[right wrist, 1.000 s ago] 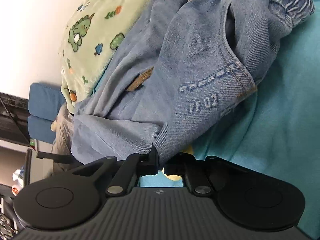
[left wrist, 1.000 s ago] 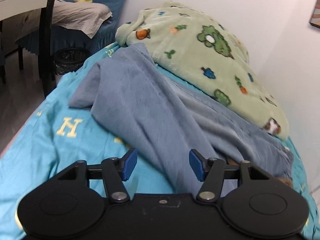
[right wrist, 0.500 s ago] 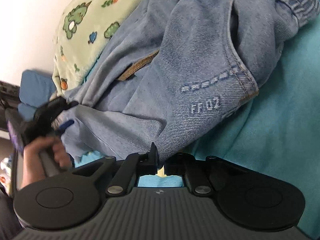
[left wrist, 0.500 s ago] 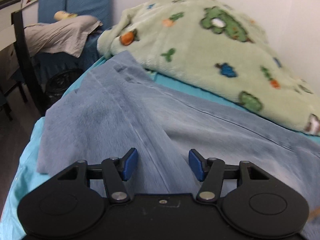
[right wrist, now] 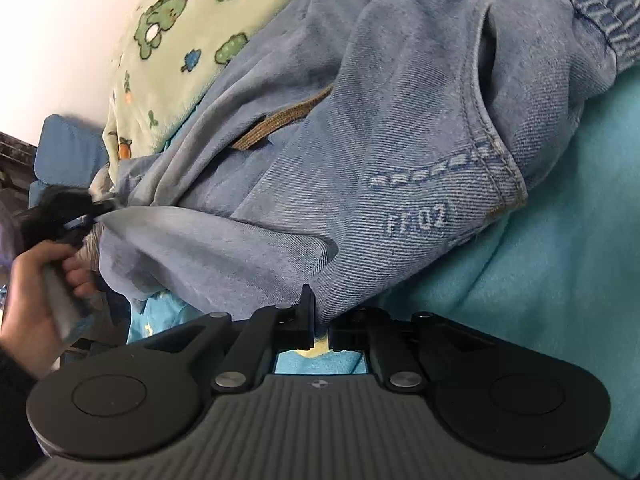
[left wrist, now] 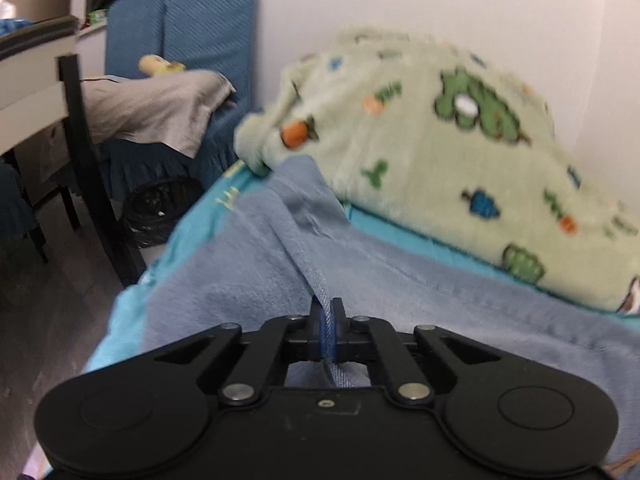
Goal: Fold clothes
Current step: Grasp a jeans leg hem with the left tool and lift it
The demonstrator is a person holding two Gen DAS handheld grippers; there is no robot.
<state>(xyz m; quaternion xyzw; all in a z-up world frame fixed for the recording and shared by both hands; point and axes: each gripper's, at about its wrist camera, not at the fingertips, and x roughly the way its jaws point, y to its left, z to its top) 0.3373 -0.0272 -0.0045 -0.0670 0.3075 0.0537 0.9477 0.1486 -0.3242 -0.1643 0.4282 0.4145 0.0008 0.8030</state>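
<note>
A pair of light blue jeans (left wrist: 256, 248) lies spread over the turquoise bed sheet (left wrist: 188, 228). My left gripper (left wrist: 328, 320) is closing its jaws, and the blue pads pinch a raised ridge of denim at the leg end. In the right wrist view, my right gripper (right wrist: 320, 320) is shut on an edge of the jeans (right wrist: 400, 120) near the pocket marked with stitched letters. The elastic waistband (right wrist: 600, 12) lies at the upper right. A hand (right wrist: 32, 280) holds the left gripper (right wrist: 60, 208) at the far left, where it grips the leg fabric.
A green cartoon-print fleece blanket (left wrist: 440, 140) is heaped against the white wall behind the jeans. Beyond the bed's left edge stand a dark chair (left wrist: 88, 160), a black bin (left wrist: 160, 208) and blue cushions (left wrist: 192, 20) with grey cloth on them. Turquoise sheet (right wrist: 540, 280) shows at the right.
My left gripper moved forward along the jeans leg toward its far end and went from open to shut on a fold of denim. The right gripper stayed in place, still gripping.
</note>
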